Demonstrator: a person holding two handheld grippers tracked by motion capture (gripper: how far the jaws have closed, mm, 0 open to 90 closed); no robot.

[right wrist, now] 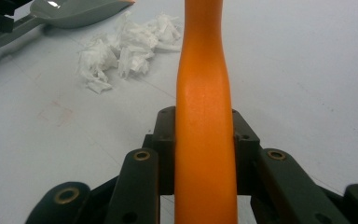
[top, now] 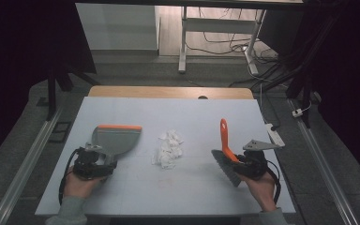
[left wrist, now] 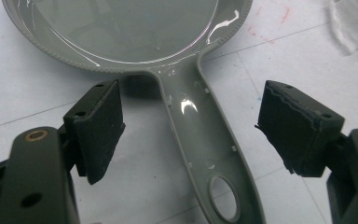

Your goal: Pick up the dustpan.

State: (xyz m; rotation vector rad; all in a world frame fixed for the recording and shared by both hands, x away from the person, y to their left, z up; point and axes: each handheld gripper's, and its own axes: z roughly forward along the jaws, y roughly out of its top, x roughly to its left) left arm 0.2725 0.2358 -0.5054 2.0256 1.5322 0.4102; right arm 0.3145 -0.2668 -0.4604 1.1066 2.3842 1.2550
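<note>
dustpan (top: 115, 139) at table's left, its handle (left wrist: 205, 140) running lengthwise between the parted jaws of the left gripper (left wrist: 191, 126) — untouched; brush (right wrist: 204, 140) is clamped by the right gripper (top: 243, 164) — paper scraps (top: 168, 149) between.

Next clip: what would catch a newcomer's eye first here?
The orange brush handle, clamped upright in the right tool. Next, the heap of crumpled white paper mid-table, between brush and grey dustpan. The left tool stands open astride the dustpan's handle, not yet gripping.
</note>
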